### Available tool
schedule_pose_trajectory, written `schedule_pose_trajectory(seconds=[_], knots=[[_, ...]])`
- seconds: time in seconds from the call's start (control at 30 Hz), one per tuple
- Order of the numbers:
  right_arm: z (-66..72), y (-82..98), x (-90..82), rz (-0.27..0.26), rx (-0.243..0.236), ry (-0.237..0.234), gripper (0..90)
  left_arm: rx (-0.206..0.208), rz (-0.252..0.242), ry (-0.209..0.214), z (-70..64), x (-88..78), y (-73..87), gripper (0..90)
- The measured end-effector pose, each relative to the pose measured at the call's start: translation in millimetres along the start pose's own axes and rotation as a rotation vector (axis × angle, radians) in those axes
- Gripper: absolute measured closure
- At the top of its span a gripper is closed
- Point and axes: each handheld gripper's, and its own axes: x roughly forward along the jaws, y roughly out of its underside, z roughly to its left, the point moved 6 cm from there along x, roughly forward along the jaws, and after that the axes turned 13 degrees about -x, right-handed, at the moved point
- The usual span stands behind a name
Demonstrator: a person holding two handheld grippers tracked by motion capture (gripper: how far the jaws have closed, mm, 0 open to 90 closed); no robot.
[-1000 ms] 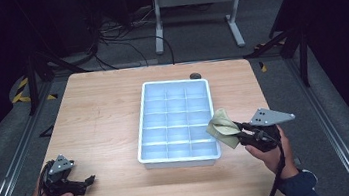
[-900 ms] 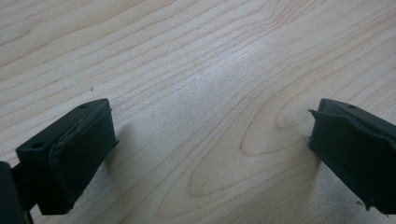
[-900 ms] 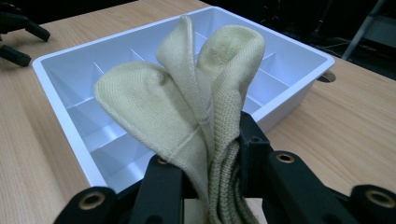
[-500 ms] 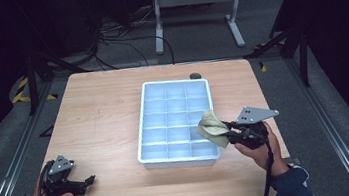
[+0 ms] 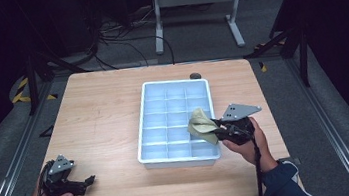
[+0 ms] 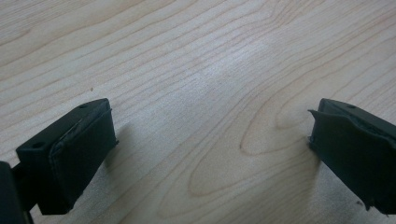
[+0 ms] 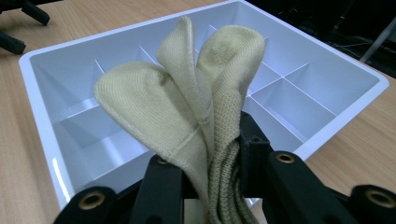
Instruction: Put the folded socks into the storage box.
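Right gripper [image 5: 218, 134], jaws clamped on the folded sock [image 5: 202, 126], has carried it from the worktop's right edge over the compartment tray [image 5: 152, 131], probably for placing; left gripper [image 5: 84, 182] idle, jaws wide

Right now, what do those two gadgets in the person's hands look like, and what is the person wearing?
Both are black. The right gripper and the left gripper each carry a grey three-cornered plate with small holes on top and trail a black cable. Their fingers are blocky black pads; the right gripper's show round brass-coloured eyelets. The right arm wears a dark blue sleeve.
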Motion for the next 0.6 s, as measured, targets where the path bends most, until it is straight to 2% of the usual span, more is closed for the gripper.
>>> schedule_pose_trajectory(seconds=[0.2,0.4,0.6], knots=[[-3.0,-2.4,13.1,0.013,-0.007,0.012,74.9,0.0,0.0,0.0,0.0,0.0,0.0,0.4],[-3.4,2.8,27.4,0.08,-0.035,0.029,74.9,0.0,0.0,0.0,0.0,0.0,0.0,0.4],[-3.0,12.0,34.3,0.155,-0.048,0.023,74.9,-0.001,-0.001,0.0,0.0,0.1,0.0,0.4]])
